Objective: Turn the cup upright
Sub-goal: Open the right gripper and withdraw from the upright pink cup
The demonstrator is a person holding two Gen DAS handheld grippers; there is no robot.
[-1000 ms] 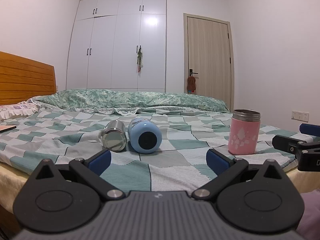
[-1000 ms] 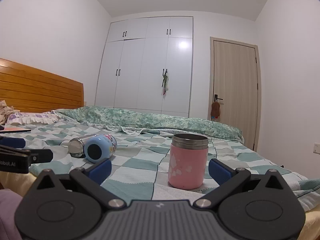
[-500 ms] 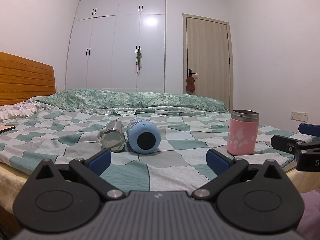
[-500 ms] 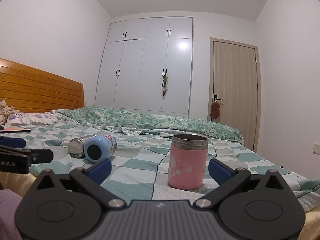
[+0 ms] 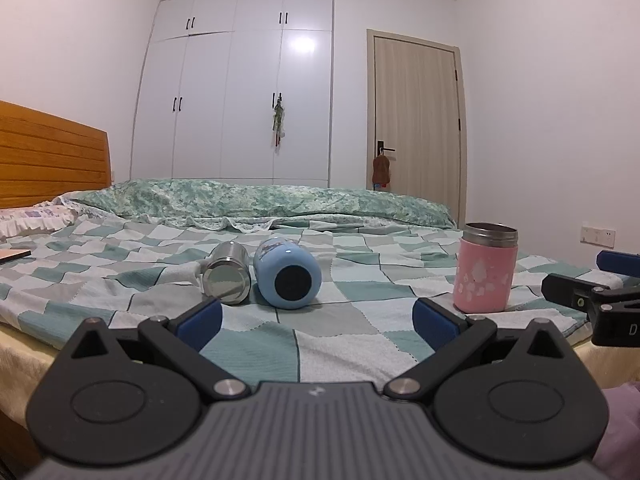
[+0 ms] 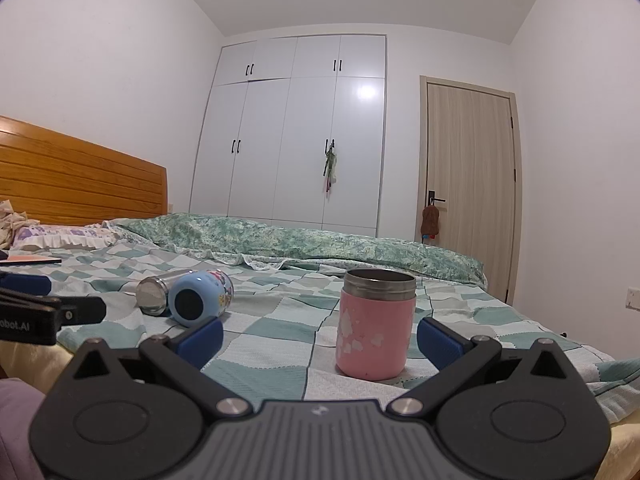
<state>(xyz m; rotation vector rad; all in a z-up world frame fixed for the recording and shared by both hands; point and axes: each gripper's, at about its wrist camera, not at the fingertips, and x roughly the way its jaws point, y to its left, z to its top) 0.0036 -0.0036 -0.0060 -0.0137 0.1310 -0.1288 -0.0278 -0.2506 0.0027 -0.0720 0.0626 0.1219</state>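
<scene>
A light blue cup [image 5: 287, 276] lies on its side on the checked bed cover, its dark base facing me; it also shows in the right wrist view [image 6: 200, 298]. A steel cup [image 5: 226, 278] lies on its side just left of it, touching or nearly so, and shows in the right wrist view too [image 6: 154, 294]. A pink cup [image 6: 375, 326] with a steel rim stands upright, also seen in the left wrist view [image 5: 485, 267]. My left gripper [image 5: 318, 318] is open and empty, short of the lying cups. My right gripper [image 6: 320, 338] is open and empty, just short of the pink cup.
The bed [image 5: 352, 340] has a rolled green quilt [image 5: 260, 202] along its far side and a wooden headboard [image 5: 48, 156] at the left. A flat book or tablet [image 6: 32, 260] lies far left. A wardrobe [image 5: 236, 92] and a door [image 5: 416, 120] stand behind.
Both grippers have barely moved; the left view has shifted very slightly. The cups lie and stand as before.
</scene>
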